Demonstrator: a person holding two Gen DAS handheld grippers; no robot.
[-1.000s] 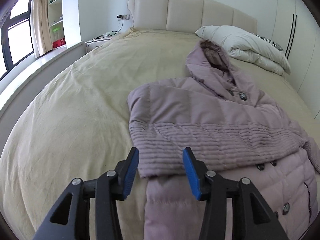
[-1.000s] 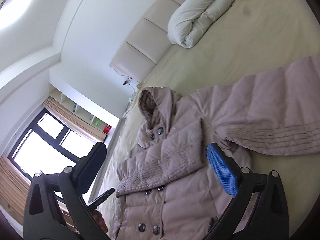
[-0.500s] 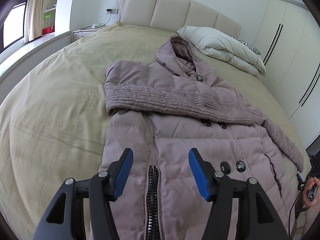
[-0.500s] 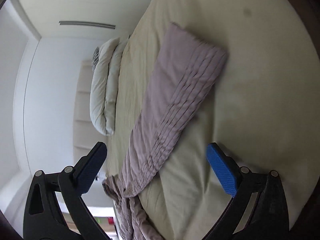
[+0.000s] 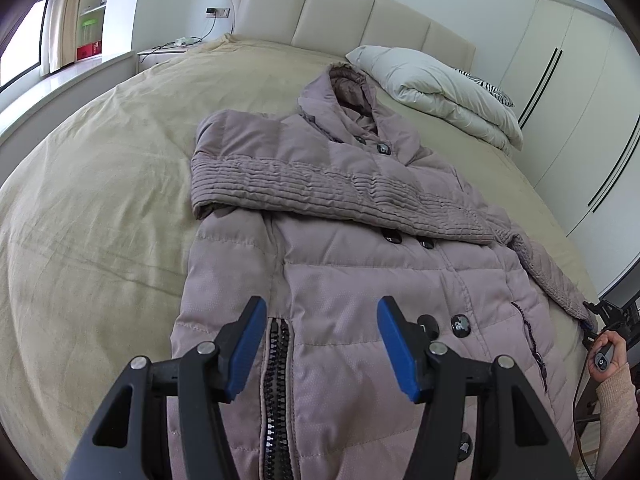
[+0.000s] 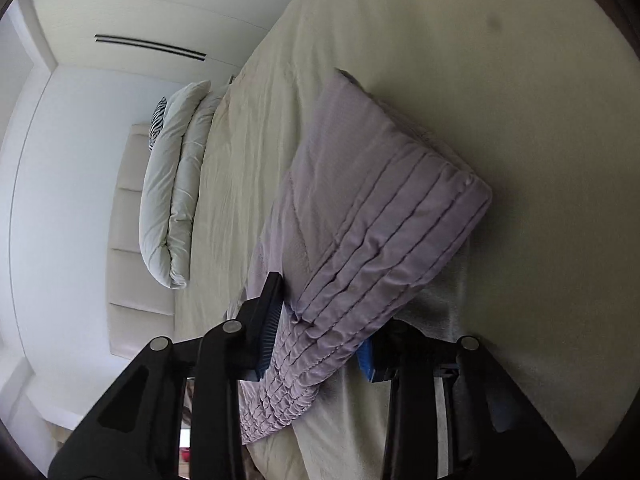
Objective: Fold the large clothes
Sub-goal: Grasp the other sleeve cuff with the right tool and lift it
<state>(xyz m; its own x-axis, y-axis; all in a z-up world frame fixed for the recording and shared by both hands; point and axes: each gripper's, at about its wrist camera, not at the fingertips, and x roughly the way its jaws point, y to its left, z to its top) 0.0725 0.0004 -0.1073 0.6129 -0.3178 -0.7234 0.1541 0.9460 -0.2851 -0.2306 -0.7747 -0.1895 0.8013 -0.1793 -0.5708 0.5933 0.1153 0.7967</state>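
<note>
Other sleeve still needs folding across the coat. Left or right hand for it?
Right. Its fingers are closing around the outstretched sleeve, which lies between them. The left gripper hovers open over the coat near the zipper, holding nothing, far from that sleeve.

left wrist: we look down along the coat [image 5: 360, 264] from above its hem toward the headboard [image 5: 360, 12] | right wrist: rolled sideways, we sit right over the ribbed sleeve [image 6: 360, 248], very near | shared: both catch the sleeve, bed [image 5: 100, 208], folded duvet [image 6: 168, 200] and wardrobe
</note>
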